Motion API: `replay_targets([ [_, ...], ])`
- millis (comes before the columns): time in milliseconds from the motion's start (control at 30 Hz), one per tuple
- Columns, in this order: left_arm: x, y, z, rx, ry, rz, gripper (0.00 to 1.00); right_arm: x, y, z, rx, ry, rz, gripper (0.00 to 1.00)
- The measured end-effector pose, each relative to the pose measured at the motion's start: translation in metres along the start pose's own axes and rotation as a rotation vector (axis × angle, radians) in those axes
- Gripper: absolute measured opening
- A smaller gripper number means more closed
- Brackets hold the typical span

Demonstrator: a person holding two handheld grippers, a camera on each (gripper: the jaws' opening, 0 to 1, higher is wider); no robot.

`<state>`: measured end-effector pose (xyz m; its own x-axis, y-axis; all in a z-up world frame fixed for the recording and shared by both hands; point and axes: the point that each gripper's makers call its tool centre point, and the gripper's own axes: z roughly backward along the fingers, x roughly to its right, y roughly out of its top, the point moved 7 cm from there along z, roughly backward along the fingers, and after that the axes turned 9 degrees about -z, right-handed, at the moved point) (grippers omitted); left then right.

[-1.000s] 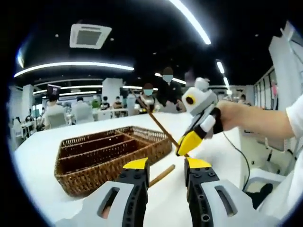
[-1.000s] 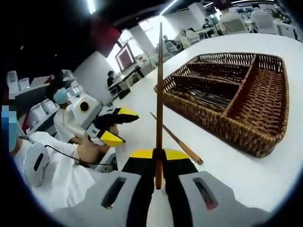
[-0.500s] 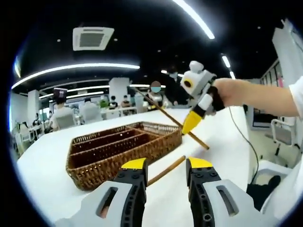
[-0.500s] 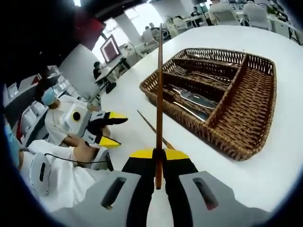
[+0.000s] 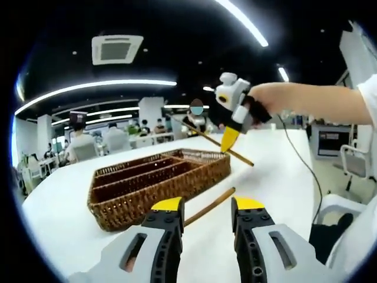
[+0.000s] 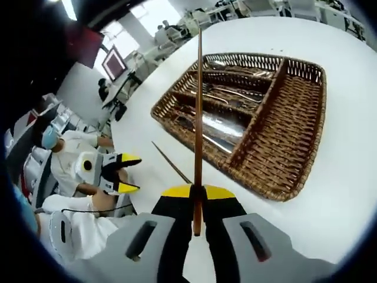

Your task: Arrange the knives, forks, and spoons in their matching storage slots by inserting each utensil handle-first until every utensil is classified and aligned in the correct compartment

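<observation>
Right gripper (image 6: pixel 197 191) — clenched on the near end of a long thin wooden stick (image 6: pixel 198 118), which points straight out from the jaws and hangs in the air over the basket. In the left gripper view the same gripper (image 5: pixel 231 138) is raised above the desk with the stick (image 5: pixel 207 135) slanting down past it.

Left gripper (image 5: pixel 201 206) — released, jaws apart with nothing between them, low over the white desk (image 5: pixel 59 206). Just beyond its tips a second wooden stick (image 5: pixel 210 207) lies flat on the desk, beside the basket's near right corner; in the right gripper view it (image 6: pixel 171 162) lies on the desk between the left gripper (image 6: pixel 121 173) and the basket.

Wicker basket (image 6: pixel 306 135) — further out on the desk, divided into several long slots on one side and one wide compartment on the other. Metal utensils (image 6: pixel 221 127) lie in the long slots; which kinds sit in which slot I cannot tell. The wide compartment looks bare.

Judgement on progress: sorting looks largely done, since the metal pieces are already in the slots. Left to do — place the held stick, then the one on the desk.
</observation>
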<state>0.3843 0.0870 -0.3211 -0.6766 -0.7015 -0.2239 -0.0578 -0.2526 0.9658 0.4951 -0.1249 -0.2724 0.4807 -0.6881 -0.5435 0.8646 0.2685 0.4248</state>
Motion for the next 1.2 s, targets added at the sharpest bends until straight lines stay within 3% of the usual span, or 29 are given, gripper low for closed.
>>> replay_targets([
  [333,0.008,0.004,0.001,-0.013,0.018,-0.050,0.31,0.007,0.020,0.011,-0.049,-0.065,-0.088,0.05],
  [500,0.008,0.005,0.002,-0.015,0.021,-0.044,0.31,0.018,0.029,0.015,-0.054,-0.099,-0.119,0.05],
  [667,0.009,0.007,0.001,-0.016,0.020,-0.047,0.31,0.040,0.048,0.018,-0.038,-0.139,-0.218,0.05],
  [1000,0.006,0.005,0.000,-0.033,0.028,-0.059,0.31,0.045,0.064,0.000,-0.077,-0.176,-0.281,0.05],
  [1200,0.001,0.003,0.001,-0.036,0.036,-0.061,0.31,0.059,0.071,-0.010,-0.065,-0.225,-0.357,0.05],
])
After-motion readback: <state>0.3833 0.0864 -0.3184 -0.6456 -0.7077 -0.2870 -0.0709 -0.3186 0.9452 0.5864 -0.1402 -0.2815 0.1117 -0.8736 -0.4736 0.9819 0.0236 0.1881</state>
